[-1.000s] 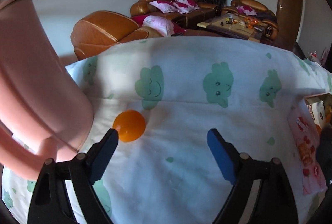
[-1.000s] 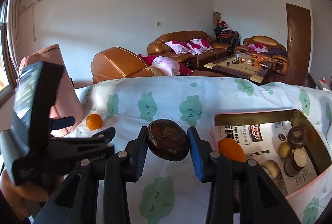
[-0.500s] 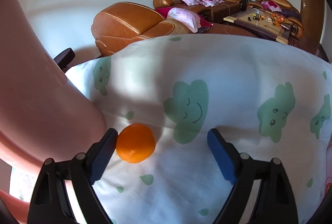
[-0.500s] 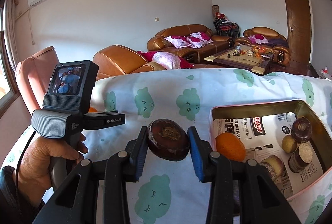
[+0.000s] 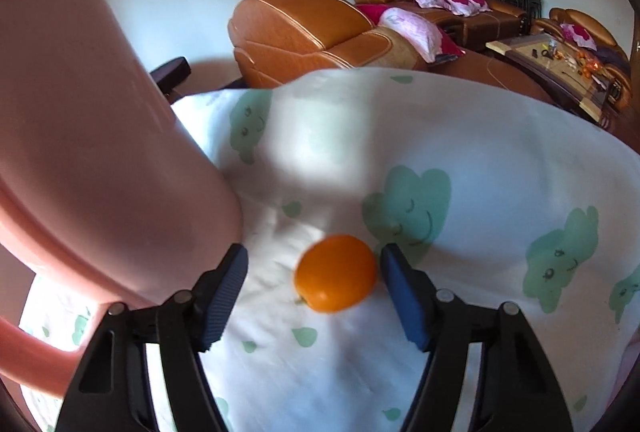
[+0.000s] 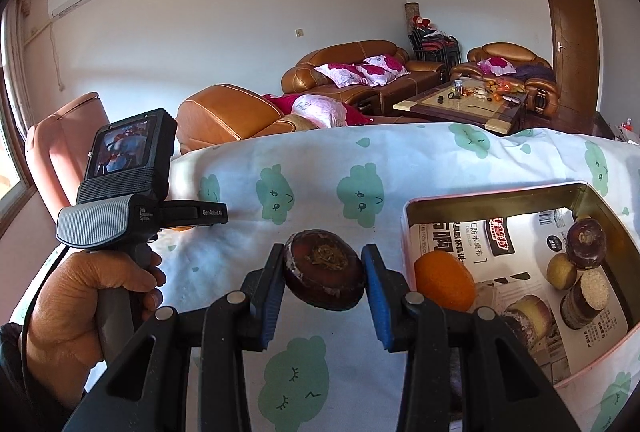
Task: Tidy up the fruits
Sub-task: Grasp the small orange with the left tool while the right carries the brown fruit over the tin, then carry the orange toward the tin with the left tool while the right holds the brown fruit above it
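Left wrist view: the left gripper (image 5: pixel 314 278) has its jaws spread wide on either side of a small orange (image 5: pixel 335 274) that lies on the tabletop's white cloth with green cloud faces (image 5: pixel 500 168). The orange sits just beside the right-hand jaw, with a clear gap to the other. A pink plastic chair (image 5: pixel 92 152) stands close on the left. Right wrist view: the right gripper (image 6: pixel 323 272) has its jaws closed on a dark brown round fruit (image 6: pixel 323 274), held above the cloth. Just to its right sits an open box (image 6: pixel 496 194) lined with printed paper, holding another orange (image 6: pixel 444 282) and several brown and yellowish fruits (image 6: pixel 586 244). On the left, a hand (image 6: pixel 80 308) grips the other gripper's handle.
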The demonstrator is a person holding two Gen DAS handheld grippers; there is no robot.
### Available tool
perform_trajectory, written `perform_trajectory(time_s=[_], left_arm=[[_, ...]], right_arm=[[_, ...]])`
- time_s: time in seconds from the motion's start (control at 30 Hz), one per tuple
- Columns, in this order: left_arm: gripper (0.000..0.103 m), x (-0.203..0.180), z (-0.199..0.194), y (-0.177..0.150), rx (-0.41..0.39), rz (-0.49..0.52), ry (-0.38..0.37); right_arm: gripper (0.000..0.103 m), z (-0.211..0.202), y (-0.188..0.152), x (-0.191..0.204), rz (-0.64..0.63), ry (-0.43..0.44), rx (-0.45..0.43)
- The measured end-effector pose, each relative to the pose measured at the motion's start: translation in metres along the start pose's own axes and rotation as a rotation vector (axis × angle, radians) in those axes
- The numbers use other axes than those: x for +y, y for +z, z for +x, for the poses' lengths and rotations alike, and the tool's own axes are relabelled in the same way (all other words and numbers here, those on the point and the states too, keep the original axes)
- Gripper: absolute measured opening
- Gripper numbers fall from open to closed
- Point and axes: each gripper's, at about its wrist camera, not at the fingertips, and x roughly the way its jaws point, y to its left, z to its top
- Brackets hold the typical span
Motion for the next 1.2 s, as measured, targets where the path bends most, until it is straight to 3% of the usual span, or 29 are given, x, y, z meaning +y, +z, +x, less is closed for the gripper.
perform_trajectory(time_s=[0.13,0.27,0.5,0.6,0.73,0.8,0.97,1.2], left_arm=[[0.076,0.008,0.012,0.003,0.040,-0.034,-0.024],[0.060,0.005,0.010,0.002,0.027,-0.031,-0.062],[0.056,0.007,-0.002,-0.014,0.005,-0.038,-0.109],[0.042,0.011,0.002,-0.010,0.008,-0.052,-0.176],[0.041,0.014,0.002,-0.008,0.000,-0.064,-0.275],[0.041,0.021,-0.002,-0.009,-0.026,-0.093,-0.323],[0.041,0.028,-0.037,-0.024,-0.164,-0.067,-0.324],[0.041,0.032,-0.068,-0.047,-0.231,-0.013,-0.343]], right_arm=[[0.040,0.002,0.000,0.000,0.000,0.004,0.004],[0.040,0.003,0.000,0.001,-0.002,0.004,0.006],[0.040,0.002,0.000,0.002,-0.005,0.001,0.002],[0.040,0.000,0.000,0.004,-0.014,0.001,-0.004],[0.040,-0.003,-0.002,0.009,-0.036,-0.002,-0.015],[0.040,-0.005,-0.003,0.009,-0.039,-0.002,-0.023],[0.040,-0.010,-0.003,0.011,-0.050,-0.002,-0.041],[0.040,-0.018,-0.005,0.016,-0.078,-0.027,-0.080]])
